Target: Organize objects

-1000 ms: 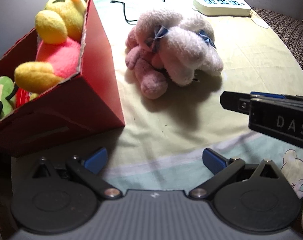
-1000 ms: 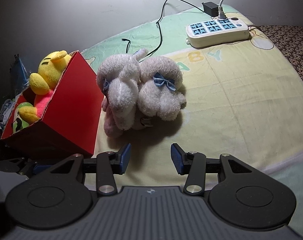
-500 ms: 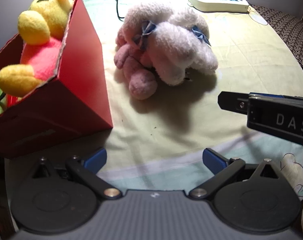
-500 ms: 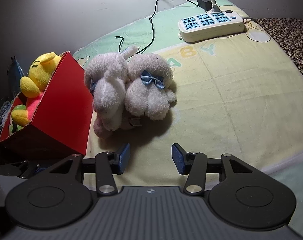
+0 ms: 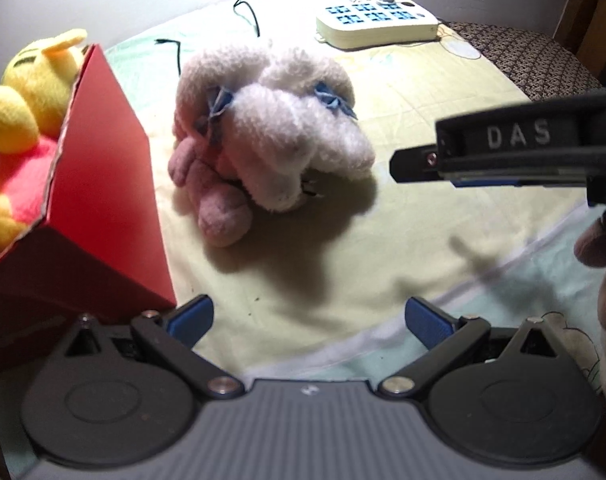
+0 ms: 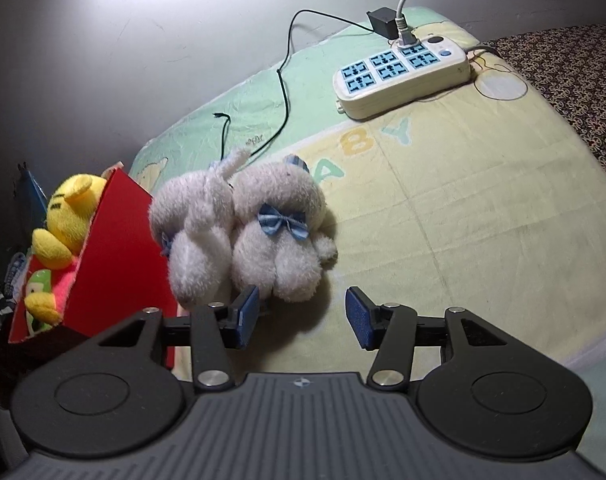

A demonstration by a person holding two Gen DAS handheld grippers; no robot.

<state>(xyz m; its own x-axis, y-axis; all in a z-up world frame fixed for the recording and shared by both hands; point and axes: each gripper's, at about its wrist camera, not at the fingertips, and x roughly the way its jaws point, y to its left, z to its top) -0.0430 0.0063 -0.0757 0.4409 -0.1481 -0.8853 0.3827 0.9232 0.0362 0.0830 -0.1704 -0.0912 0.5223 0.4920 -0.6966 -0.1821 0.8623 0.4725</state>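
A white and pink plush rabbit (image 5: 271, 136) with blue bows lies on the yellow blanket, also in the right wrist view (image 6: 243, 240). A red box (image 5: 103, 200) at the left holds a yellow plush bear (image 5: 27, 92) and other toys; the box also shows in the right wrist view (image 6: 119, 256). My left gripper (image 5: 309, 320) is open and empty, a short way in front of the rabbit. My right gripper (image 6: 303, 316) is open and empty, its left finger close under the rabbit's near end. It shows from the side in the left wrist view (image 5: 415, 162).
A white power strip (image 6: 403, 72) with a plugged cable and black adapter lies at the back on the blanket (image 6: 463, 200). A thin black cable (image 6: 283, 80) trails behind the rabbit. A patterned brown cloth (image 6: 575, 64) lies at the far right. A wall stands behind.
My right gripper has moved forward to the rabbit and has opened wider. My left gripper has shifted a little; the rabbit looks nearer. The rabbit has not moved.
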